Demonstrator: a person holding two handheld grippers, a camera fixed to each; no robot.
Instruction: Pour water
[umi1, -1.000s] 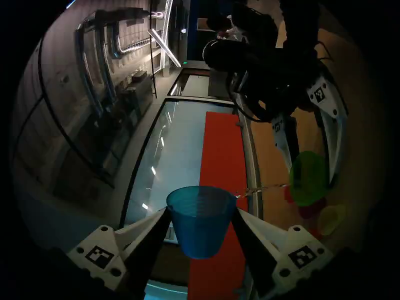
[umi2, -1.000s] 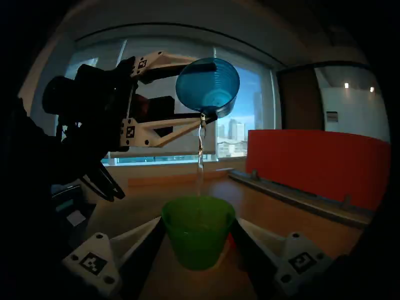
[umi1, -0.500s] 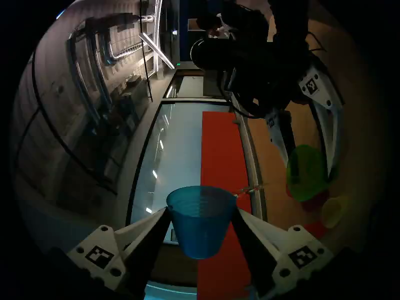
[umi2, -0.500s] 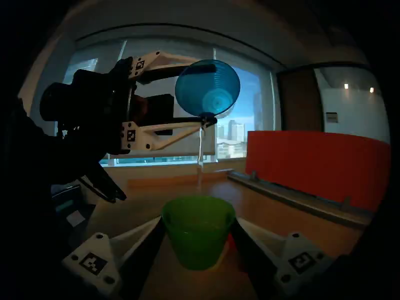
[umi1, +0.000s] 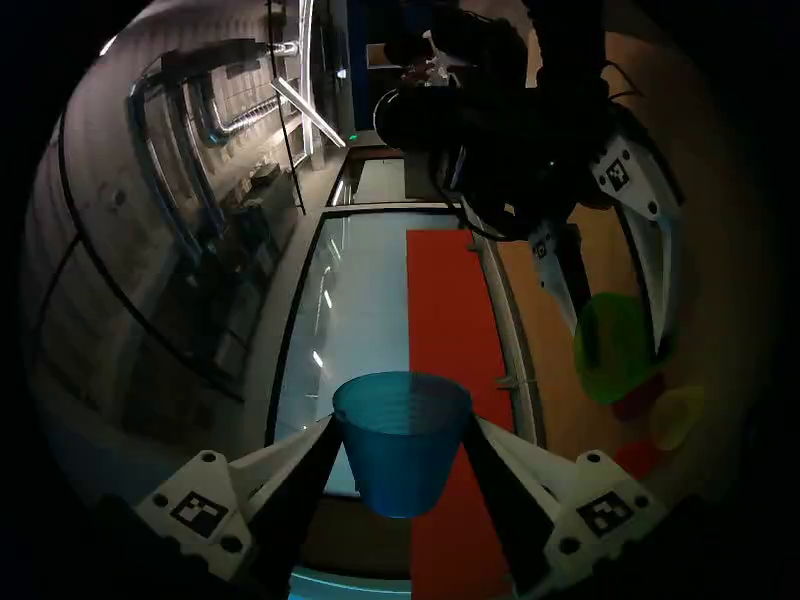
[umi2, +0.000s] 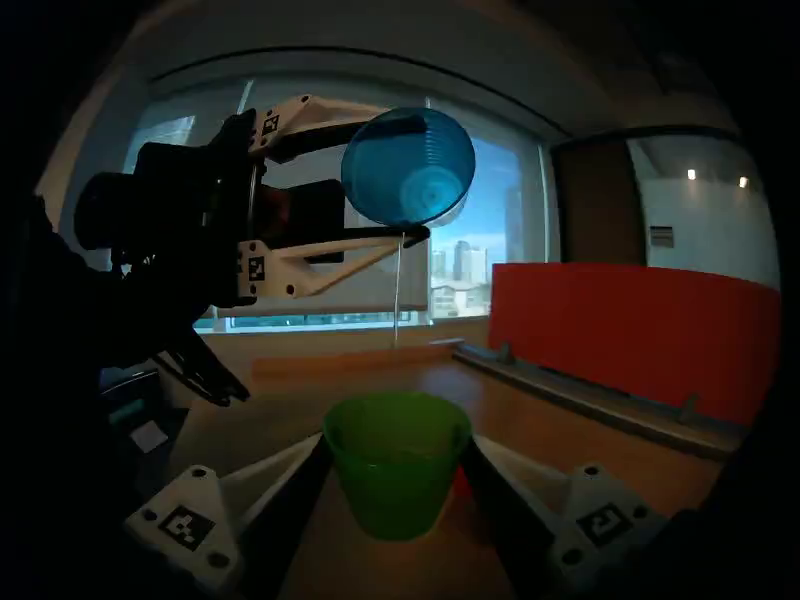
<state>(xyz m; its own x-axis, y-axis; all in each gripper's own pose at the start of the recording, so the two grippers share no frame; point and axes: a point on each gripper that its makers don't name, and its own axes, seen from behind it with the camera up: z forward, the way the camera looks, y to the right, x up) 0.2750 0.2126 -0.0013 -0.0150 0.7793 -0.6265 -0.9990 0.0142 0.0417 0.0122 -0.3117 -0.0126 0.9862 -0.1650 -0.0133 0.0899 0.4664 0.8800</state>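
We see the blue cup (umi1: 402, 445) pinched between the left gripper's (umi1: 402, 428) fingers, tipped mouth-forward above the green cup (umi2: 397, 460). The right gripper (umi2: 397, 440) clamps the green cup just ahead of itself. A thin water thread (umi2: 396, 290) falls between them. In the dim light we cannot make out the water level. A red panel (umi2: 640, 325) stands beyond, to the right.

A translucent blue cup (umi2: 408, 167) is held between the fingers of the left gripper (umi1: 402, 440). It is tipped onto its side, with the open mouth turned toward the right gripper view so that the inner bottom is seen. A thin stream of water (umi2: 397, 290) is seen falling from its lower rim, and a translucent green cup (umi2: 397, 460) is held upright directly below it between the fingers of the right gripper (umi2: 397, 450).
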